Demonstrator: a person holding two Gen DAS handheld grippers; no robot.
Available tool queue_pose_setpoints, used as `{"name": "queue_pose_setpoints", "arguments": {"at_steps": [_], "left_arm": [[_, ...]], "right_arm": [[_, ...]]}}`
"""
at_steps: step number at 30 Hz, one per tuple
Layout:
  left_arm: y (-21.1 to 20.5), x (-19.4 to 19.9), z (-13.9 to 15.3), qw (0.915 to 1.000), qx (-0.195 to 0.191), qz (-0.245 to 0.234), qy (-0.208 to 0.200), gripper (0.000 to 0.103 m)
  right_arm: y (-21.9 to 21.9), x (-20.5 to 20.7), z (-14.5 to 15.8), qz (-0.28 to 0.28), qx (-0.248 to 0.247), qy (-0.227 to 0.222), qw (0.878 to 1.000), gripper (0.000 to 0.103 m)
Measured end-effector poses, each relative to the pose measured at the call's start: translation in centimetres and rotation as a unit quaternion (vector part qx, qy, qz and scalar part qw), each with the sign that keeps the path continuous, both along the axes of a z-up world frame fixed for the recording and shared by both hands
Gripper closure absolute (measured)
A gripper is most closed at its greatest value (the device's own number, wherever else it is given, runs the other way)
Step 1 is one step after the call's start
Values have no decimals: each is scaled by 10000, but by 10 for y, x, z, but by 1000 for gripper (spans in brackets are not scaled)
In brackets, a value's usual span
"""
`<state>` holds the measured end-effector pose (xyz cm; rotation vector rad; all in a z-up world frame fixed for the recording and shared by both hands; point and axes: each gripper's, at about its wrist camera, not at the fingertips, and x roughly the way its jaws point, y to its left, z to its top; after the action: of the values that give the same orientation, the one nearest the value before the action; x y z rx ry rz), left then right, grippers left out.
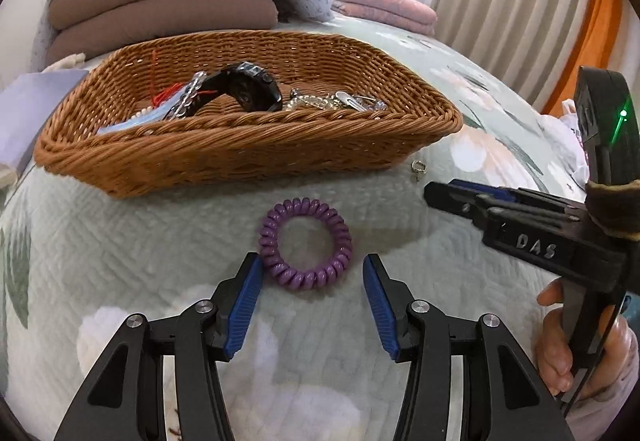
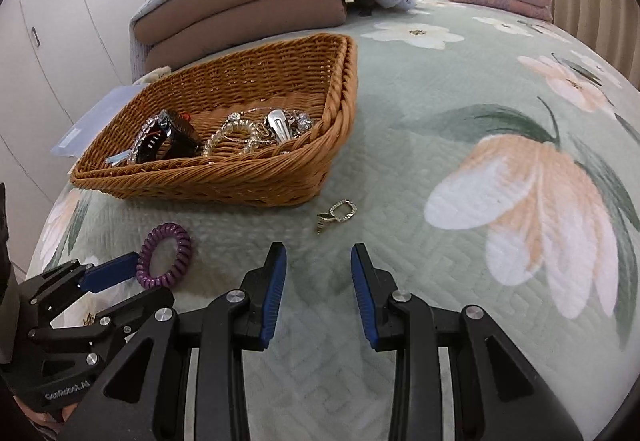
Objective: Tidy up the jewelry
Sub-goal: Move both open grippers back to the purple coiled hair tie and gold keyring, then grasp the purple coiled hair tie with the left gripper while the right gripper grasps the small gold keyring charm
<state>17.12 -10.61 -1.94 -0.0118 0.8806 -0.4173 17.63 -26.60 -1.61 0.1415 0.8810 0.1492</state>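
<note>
Both grippers hover open over the bed, with a hair tie and an earring lying loose in front of the basket.

The left gripper (image 1: 313, 267) has its jaws spread, empty, with the purple spiral hair tie (image 1: 306, 243) on the quilt (image 1: 120, 241) just ahead, its near edge between the tips. The right gripper (image 2: 319, 257) is likewise open and empty; the small gold earring (image 2: 338, 214) lies a little beyond. Farther back, the wicker basket (image 2: 256, 177) holds a black watch (image 1: 250, 91), a bead bracelet (image 2: 232, 139) and a silver hair clip (image 2: 280, 129).
</note>
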Motion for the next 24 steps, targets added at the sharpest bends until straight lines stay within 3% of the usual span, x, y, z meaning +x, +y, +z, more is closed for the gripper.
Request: {"name": "queue_pose_setpoints", "arguments": {"at_steps": [18,20,24], "left_arm": [[-15,10,0,9994,333,96,-96,46],[-16,10,0,9992,375,97,-105,46],[-17,11,-1,9991,413,98,-88,46]], "right_arm": [[16,21,-5,-61,-391,69,9992,68],[15,22,-5,-72,-350,55,9993,70],[3,23,-8,-193,-56,58,9998,88]]}}
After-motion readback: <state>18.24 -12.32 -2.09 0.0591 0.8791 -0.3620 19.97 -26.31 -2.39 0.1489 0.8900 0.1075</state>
